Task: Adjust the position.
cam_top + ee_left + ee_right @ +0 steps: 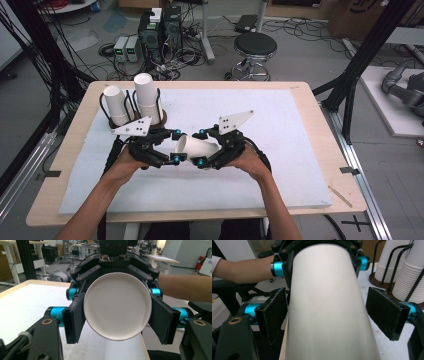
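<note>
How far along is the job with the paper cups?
Done: one cup is apart from the stacks at the back. In hand: the left gripper is shut on it, the right gripper has its fingers open around it. Left: no cup stands on the mat yet.

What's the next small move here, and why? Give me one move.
Probably close the right claw on the cup. Its pads flank the cup's wide end with a visible gap on one side, while the left claw is shut on the narrow base, holding the cup level between both.
</note>
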`<action>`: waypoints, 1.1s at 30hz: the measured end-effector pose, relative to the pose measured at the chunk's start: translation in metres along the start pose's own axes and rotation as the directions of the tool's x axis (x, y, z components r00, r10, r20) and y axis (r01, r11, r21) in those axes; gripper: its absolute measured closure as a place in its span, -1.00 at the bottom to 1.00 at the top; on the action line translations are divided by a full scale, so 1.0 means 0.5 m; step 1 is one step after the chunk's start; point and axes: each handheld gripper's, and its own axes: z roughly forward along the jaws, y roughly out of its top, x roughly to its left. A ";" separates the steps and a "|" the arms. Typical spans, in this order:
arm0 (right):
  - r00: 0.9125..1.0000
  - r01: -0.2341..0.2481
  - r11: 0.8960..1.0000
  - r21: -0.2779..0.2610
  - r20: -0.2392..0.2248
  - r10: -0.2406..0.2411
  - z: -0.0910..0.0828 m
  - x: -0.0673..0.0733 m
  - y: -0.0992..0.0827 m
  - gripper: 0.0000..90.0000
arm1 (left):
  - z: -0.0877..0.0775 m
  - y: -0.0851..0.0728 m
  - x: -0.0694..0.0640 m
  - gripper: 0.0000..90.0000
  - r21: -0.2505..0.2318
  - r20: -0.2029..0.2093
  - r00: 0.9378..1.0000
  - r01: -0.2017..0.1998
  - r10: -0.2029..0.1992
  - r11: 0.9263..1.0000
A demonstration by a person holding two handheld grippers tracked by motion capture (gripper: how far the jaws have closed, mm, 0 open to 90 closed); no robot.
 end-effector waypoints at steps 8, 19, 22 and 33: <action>1.000 -0.002 0.999 0.032 -0.010 0.002 0.007 0.001 -0.004 -0.58 | -0.009 0.006 -0.001 -0.23 -0.009 -0.002 1.000 -0.007 0.007 1.000; 1.000 -0.009 0.999 0.042 -0.010 0.010 0.001 -0.003 -0.012 -0.58 | -0.021 0.013 -0.002 -0.23 -0.014 0.006 1.000 -0.016 0.017 1.000; 1.000 -0.009 0.999 0.046 -0.011 0.010 0.002 -0.002 -0.013 -0.56 | -0.021 0.013 -0.002 -0.23 -0.011 0.007 1.000 -0.017 0.017 1.000; 0.999 0.039 0.997 0.067 -0.029 -0.037 0.001 0.002 -0.013 -0.36 | -0.020 0.011 -0.001 -0.21 0.000 0.026 1.000 -0.013 0.013 1.000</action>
